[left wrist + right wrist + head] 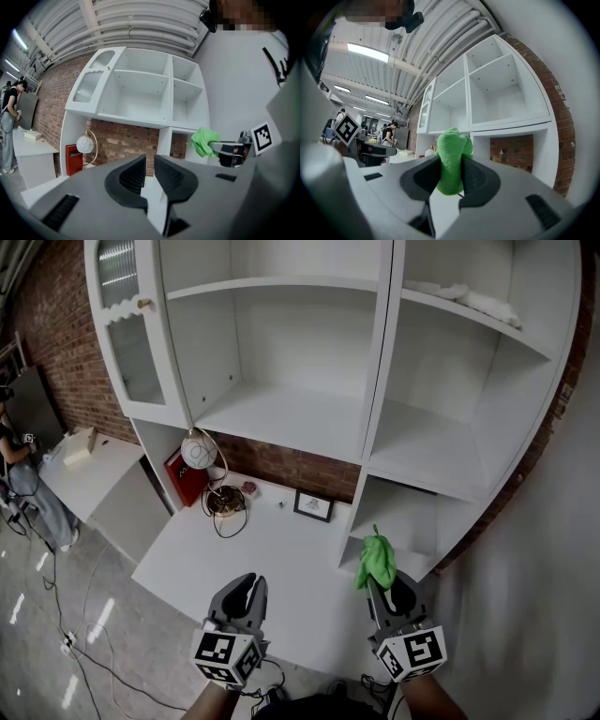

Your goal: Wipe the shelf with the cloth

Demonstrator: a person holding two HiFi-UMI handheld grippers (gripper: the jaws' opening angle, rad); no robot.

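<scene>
A green cloth (376, 560) sticks up from my right gripper (380, 583), which is shut on it low at the right, in front of the shelf unit's small lower right compartment (412, 526). In the right gripper view the cloth (451, 143) bulges out between the closed jaws of that gripper (450, 162). My left gripper (246, 590) hovers over the white desk top (281, 563), shut with nothing in it; its jaws (149, 160) nearly touch. The white shelf unit (281, 416) rises ahead, its wide boards bare. From the left gripper view the cloth (203, 141) shows at the right.
On the desk's back stand a globe lamp (199, 451), a red box (184, 476), a coiled cable (226, 502), a small pot (248, 488) and a picture frame (312, 505). A white rag (487, 304) lies on the top right shelf. A glass door (128, 329) hangs open at left. A person (21, 474) stands far left.
</scene>
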